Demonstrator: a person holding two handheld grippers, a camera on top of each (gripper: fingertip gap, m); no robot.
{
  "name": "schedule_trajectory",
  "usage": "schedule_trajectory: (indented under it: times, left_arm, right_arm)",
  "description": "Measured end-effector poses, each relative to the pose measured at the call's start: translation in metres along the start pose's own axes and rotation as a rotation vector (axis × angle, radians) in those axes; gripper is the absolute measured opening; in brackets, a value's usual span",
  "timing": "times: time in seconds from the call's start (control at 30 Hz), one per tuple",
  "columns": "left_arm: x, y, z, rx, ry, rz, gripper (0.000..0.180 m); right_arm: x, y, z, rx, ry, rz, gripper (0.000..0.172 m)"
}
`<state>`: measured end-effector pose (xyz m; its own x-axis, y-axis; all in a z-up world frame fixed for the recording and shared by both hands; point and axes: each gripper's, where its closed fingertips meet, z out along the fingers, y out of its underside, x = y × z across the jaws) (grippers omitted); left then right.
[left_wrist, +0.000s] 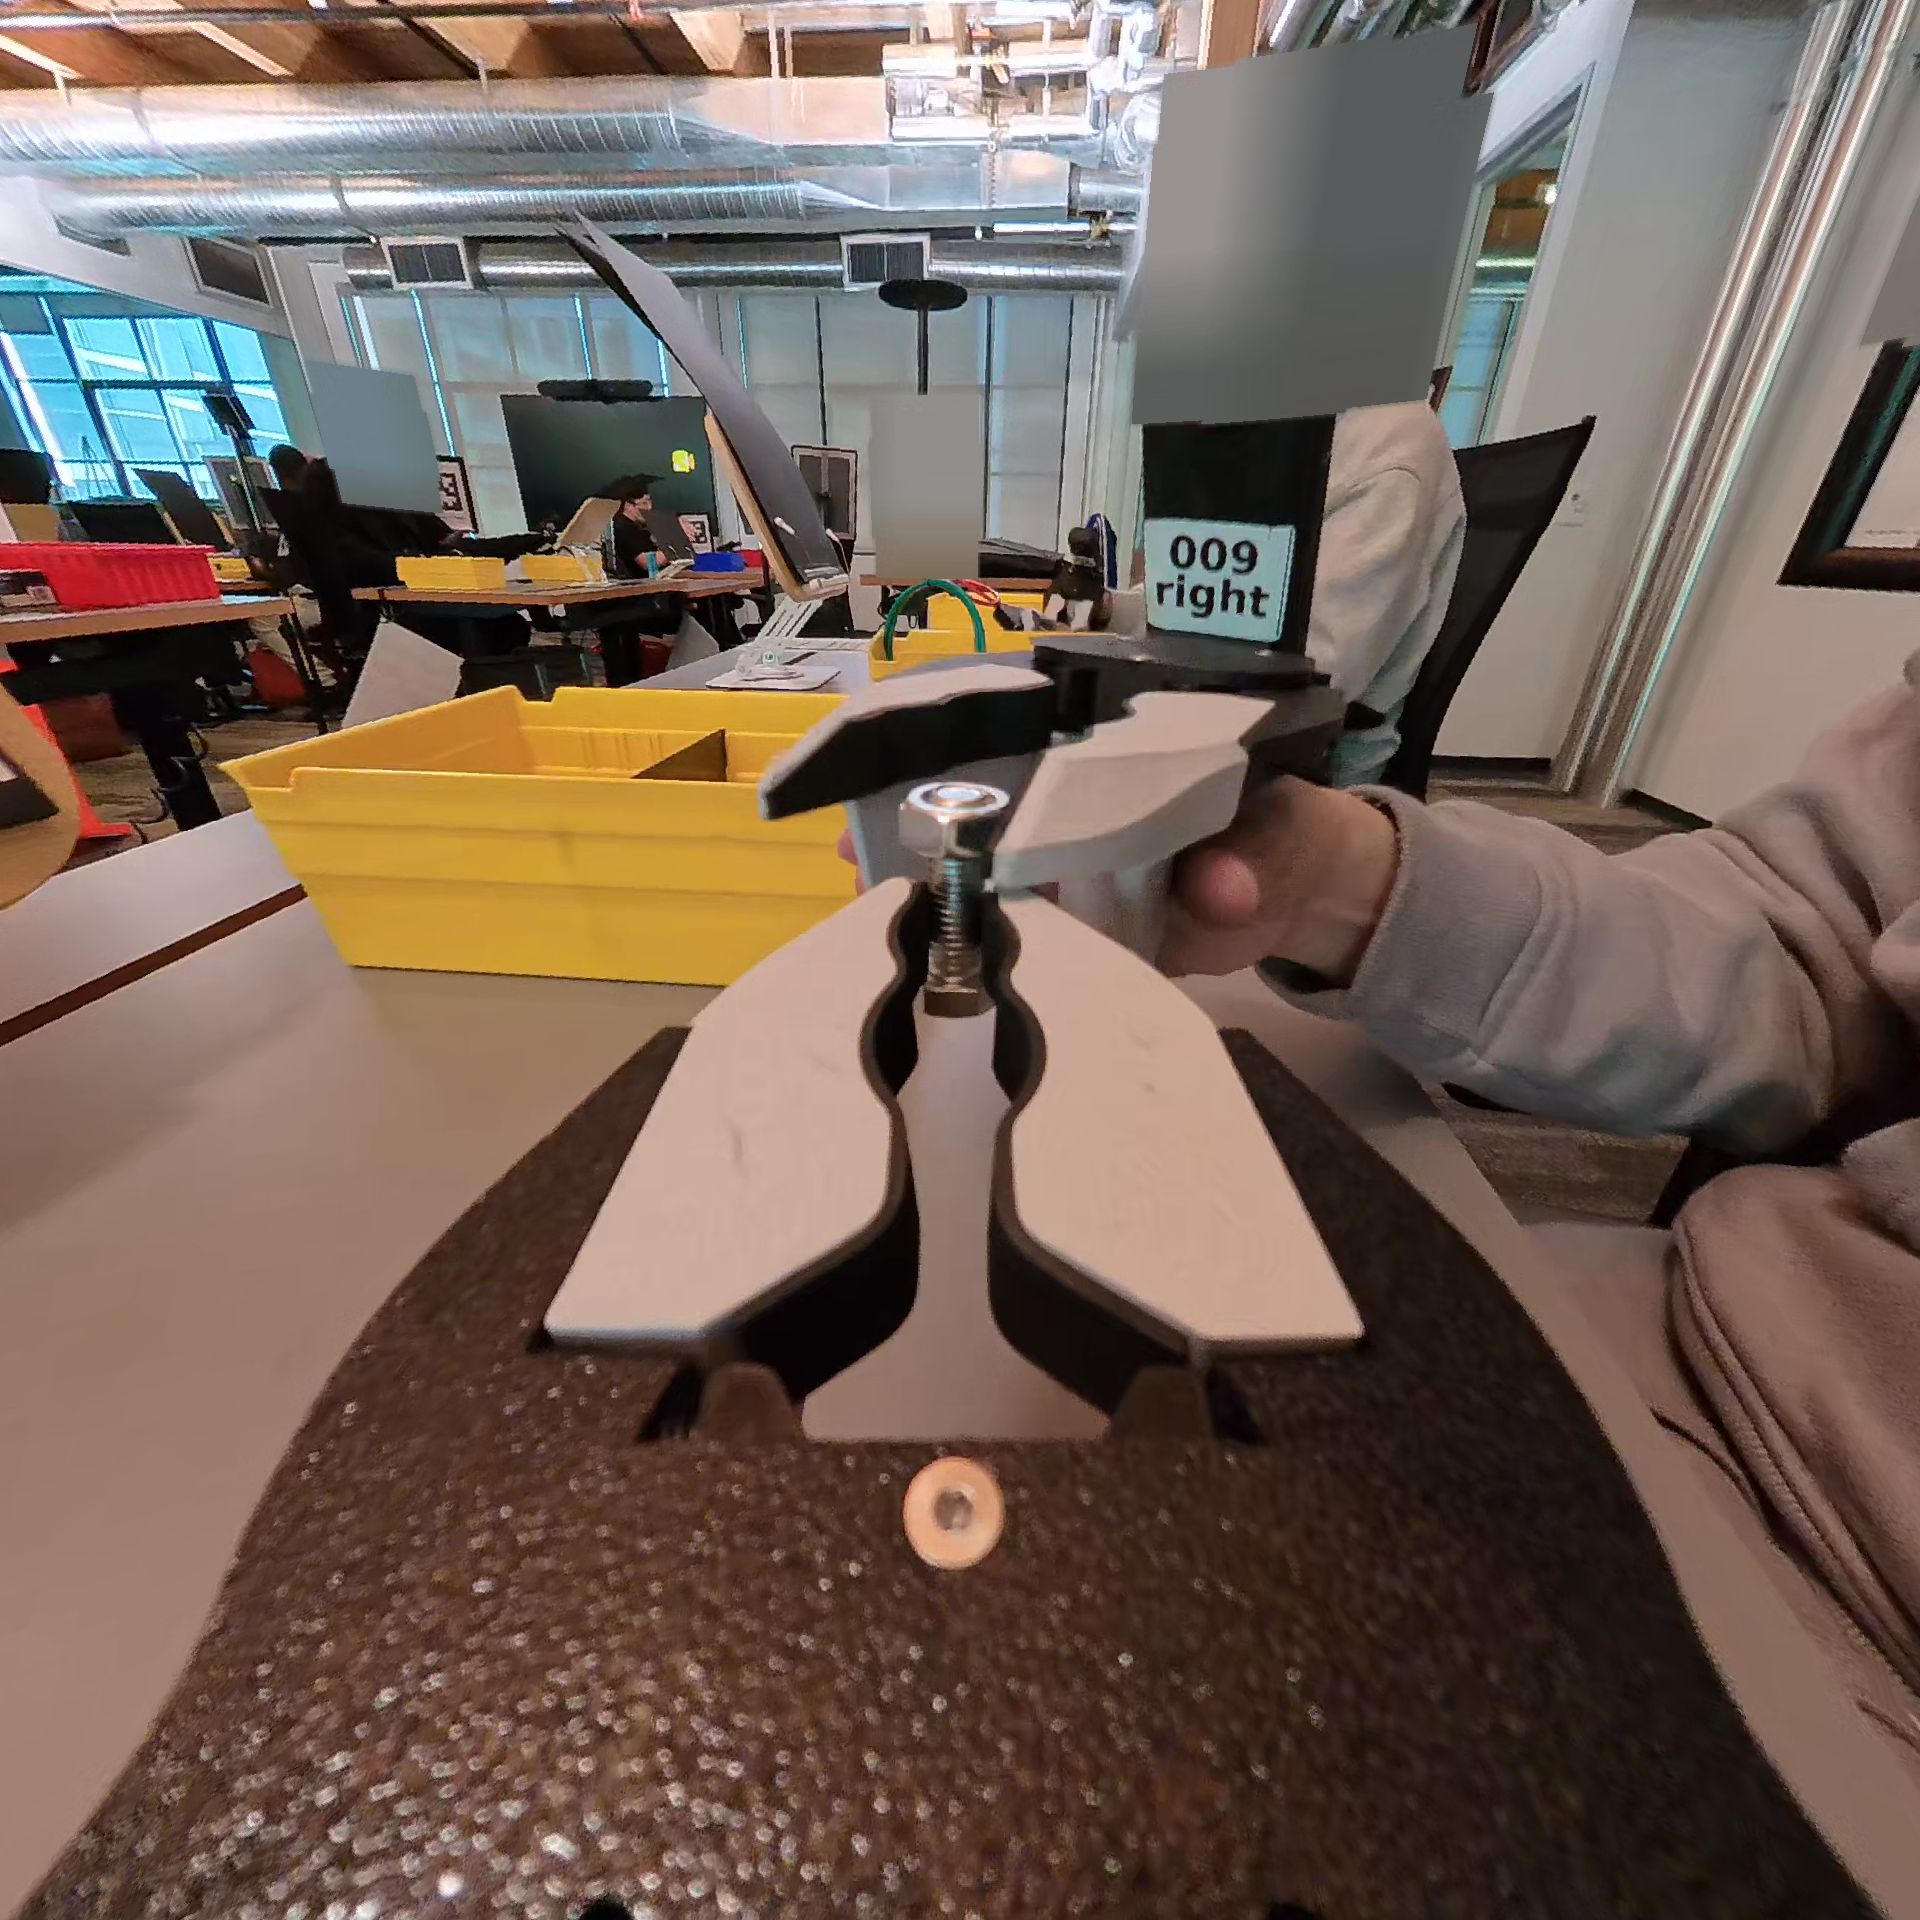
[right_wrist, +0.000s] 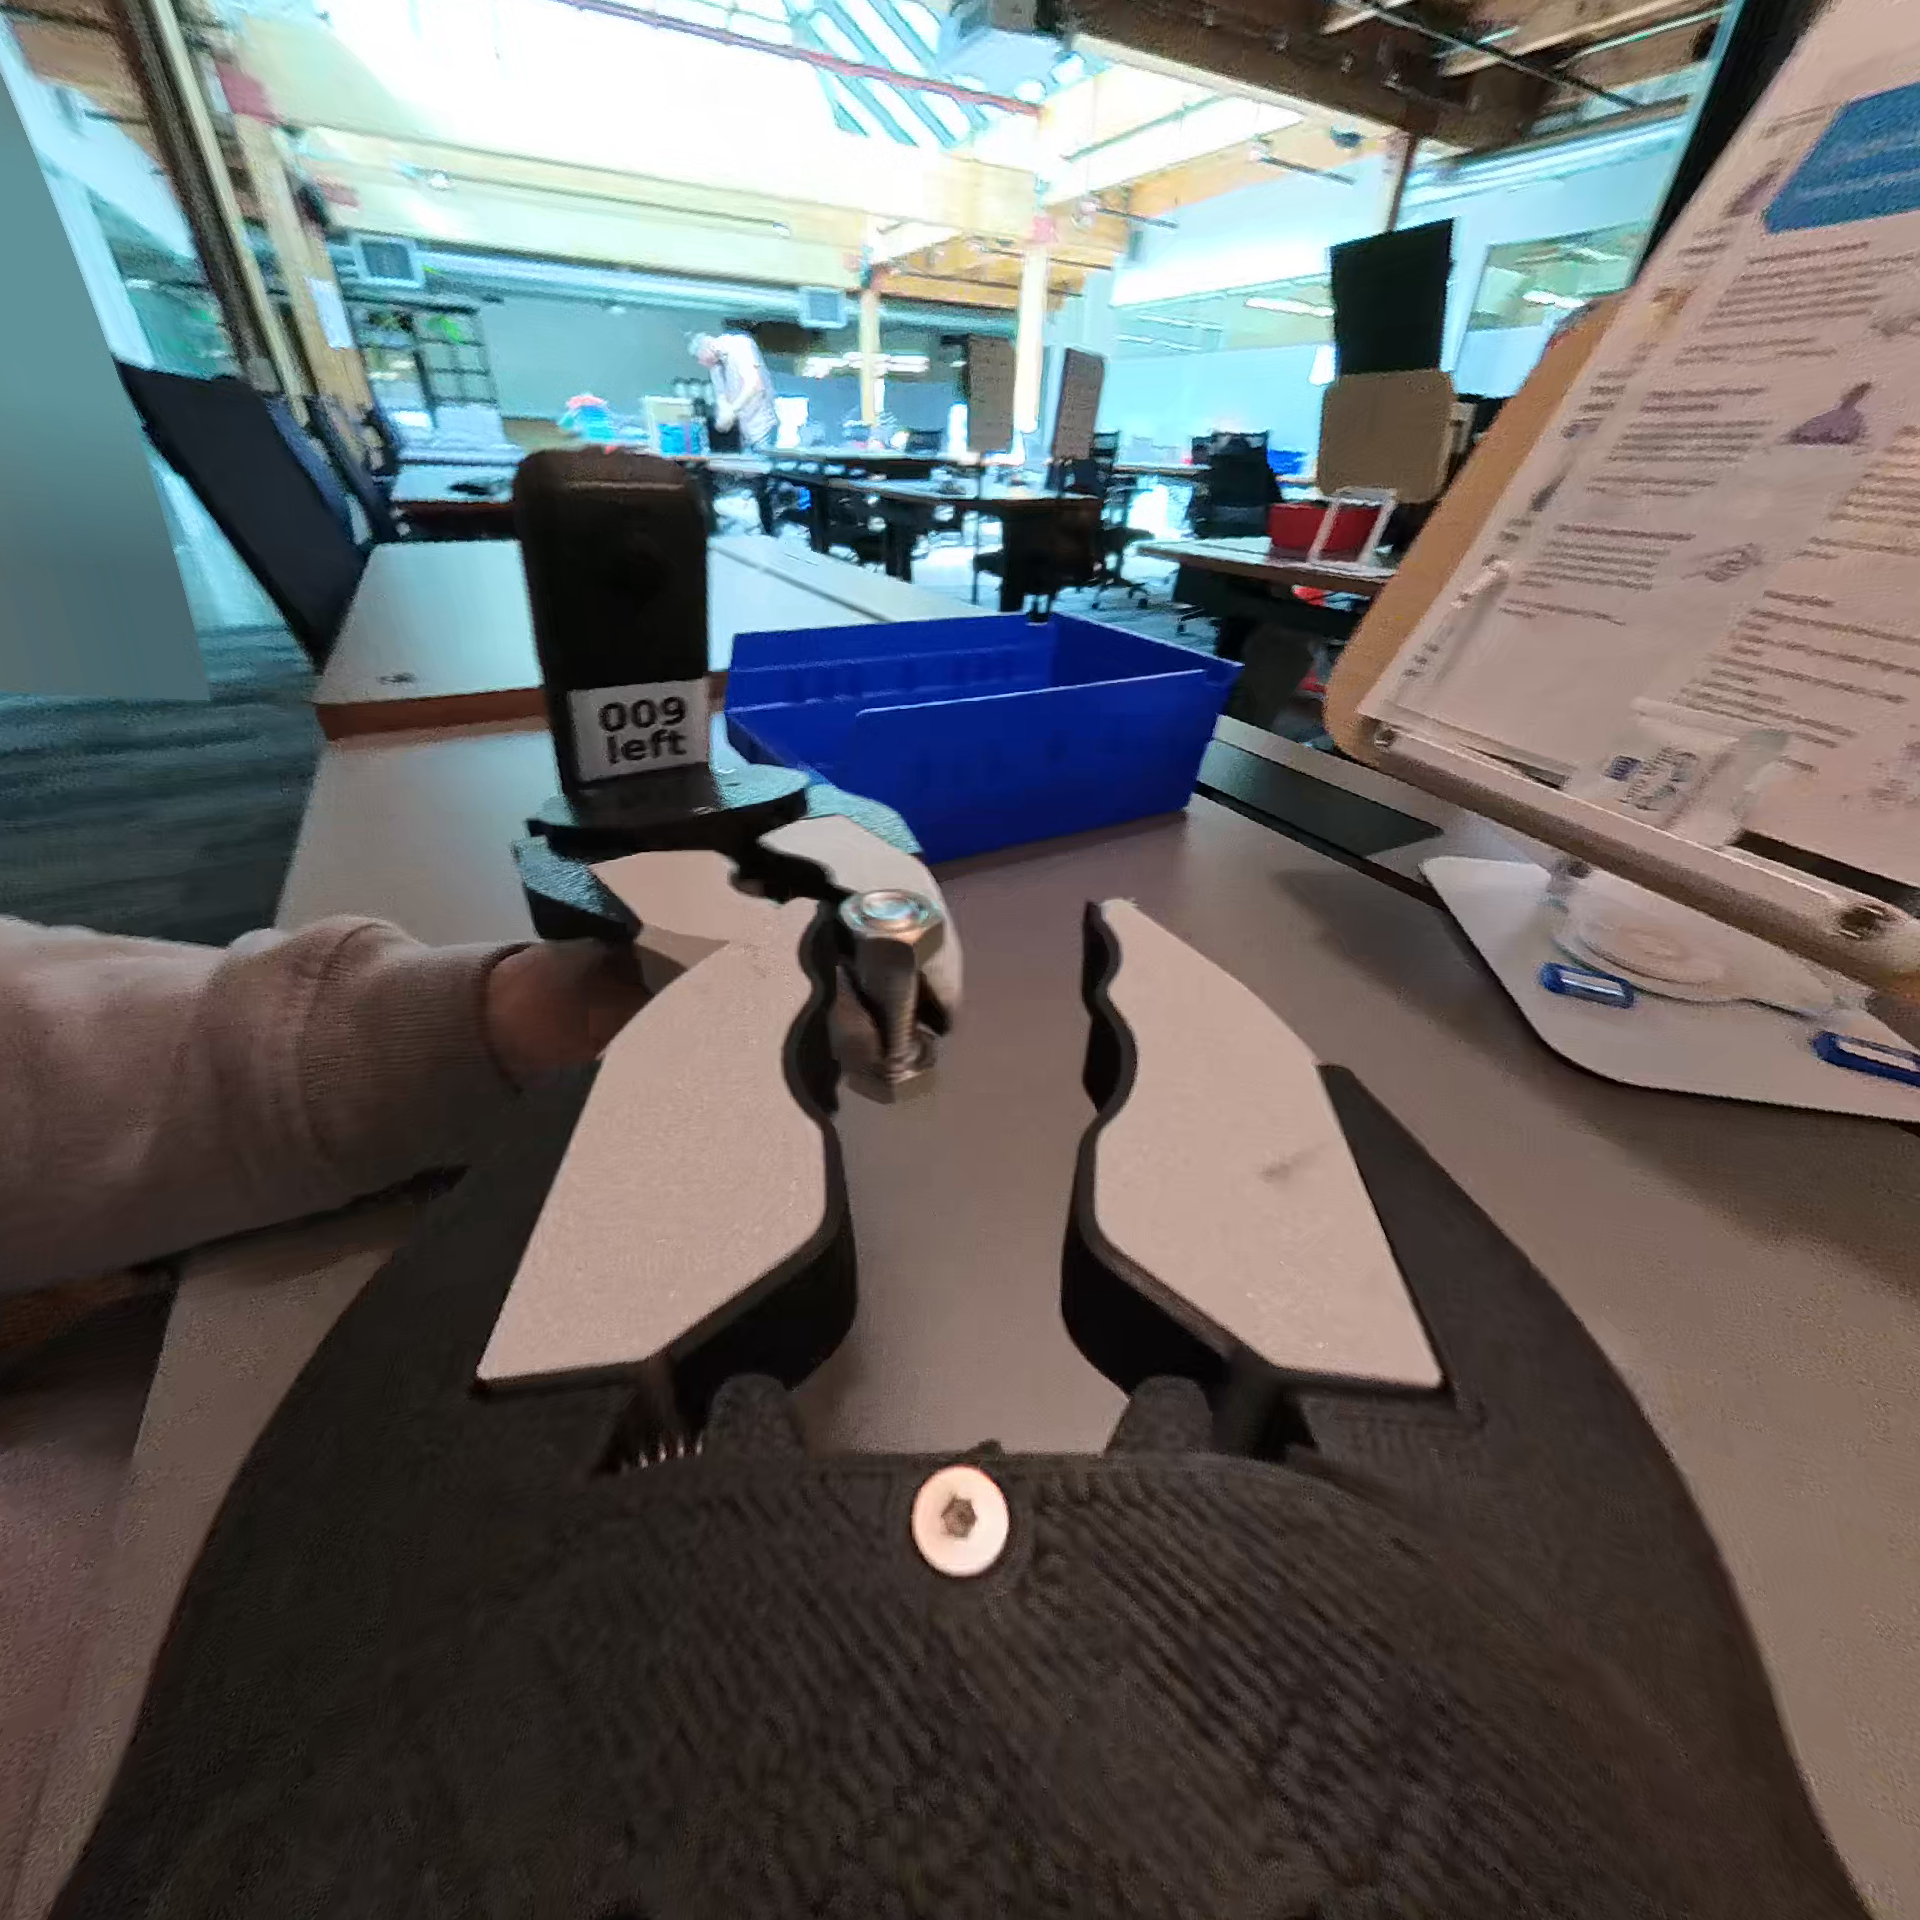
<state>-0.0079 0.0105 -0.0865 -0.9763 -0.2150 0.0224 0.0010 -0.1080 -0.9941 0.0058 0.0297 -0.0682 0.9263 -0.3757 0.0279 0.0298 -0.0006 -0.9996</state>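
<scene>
My left gripper (left_wrist: 951, 920) is shut on the threaded shank of a silver bolt (left_wrist: 951, 831). It holds the bolt upright above the grey table (left_wrist: 312, 1091), hex head on top and a nut (left_wrist: 951, 1000) at the lower end. The bolt also shows in the right wrist view (right_wrist: 888, 987), with the left gripper (right_wrist: 883, 1023) around it. My right gripper (right_wrist: 961, 935) is open. The bolt head stands between its fingers, close to the left finger (right_wrist: 727, 1039), with a wide gap to the right finger (right_wrist: 1195, 1039). In the left wrist view the right gripper (left_wrist: 894, 836) straddles the bolt head.
A yellow divided bin (left_wrist: 540, 831) stands on the table behind the bolt. A blue bin (right_wrist: 977, 727) stands farther along. A tilted board with papers (right_wrist: 1662, 520) on a white base (right_wrist: 1662, 997) is at the right. A hand and grey sleeve (left_wrist: 1558, 935) hold the right gripper. The tips of both grippers are at nearly the same place.
</scene>
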Motion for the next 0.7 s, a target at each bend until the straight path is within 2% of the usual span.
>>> schedule_trajectory:
  times: [0.07, 0.1, 0.13, 0.2, 0.27, 0.37, 0.53, 0.67, 0.7]
  left_arm:
    - [-0.006, -0.003, -0.004, 0.021, -0.023, -0.023, 0.009]
    - [-0.007, -0.006, -0.006, 0.045, -0.021, -0.029, 0.009]
    - [-0.007, -0.011, -0.009, 0.075, -0.016, -0.027, 0.009]
    - [-0.007, -0.014, -0.011, 0.092, -0.02, -0.021, 0.009]
    - [-0.007, -0.012, -0.009, 0.081, -0.021, -0.026, 0.009]
    - [-0.002, -0.01, -0.004, 0.07, -0.008, -0.01, 0.009]
    - [0.001, -0.007, -0.001, 0.049, -0.005, 0.016, 0.009]
    - [-0.006, -0.009, -0.005, 0.057, -0.041, 0.0, 0.009]
    - [-0.008, -0.011, -0.007, 0.068, -0.045, -0.005, 0.009]
  right_arm:
    - [0.01, -0.002, -0.007, 0.013, 0.014, 0.046, 0.05]
    - [0.021, -0.003, -0.012, 0.02, 0.054, 0.07, 0.039]
    - [0.035, -0.005, -0.02, 0.044, 0.116, 0.085, 0.037]
    - [0.047, -0.006, -0.029, 0.062, 0.14, 0.139, 0.043]
    - [0.033, -0.014, -0.029, 0.096, 0.05, 0.169, 0.048]
    - [-0.003, -0.027, -0.015, 0.155, -0.092, 0.128, 0.045]
    - [-0.009, -0.009, 0.005, 0.087, -0.034, 0.091, 0.041]
    - [0.006, -0.009, -0.003, 0.076, 0.017, 0.076, 0.046]
    - [0.017, -0.01, -0.008, 0.074, 0.063, 0.083, 0.041]
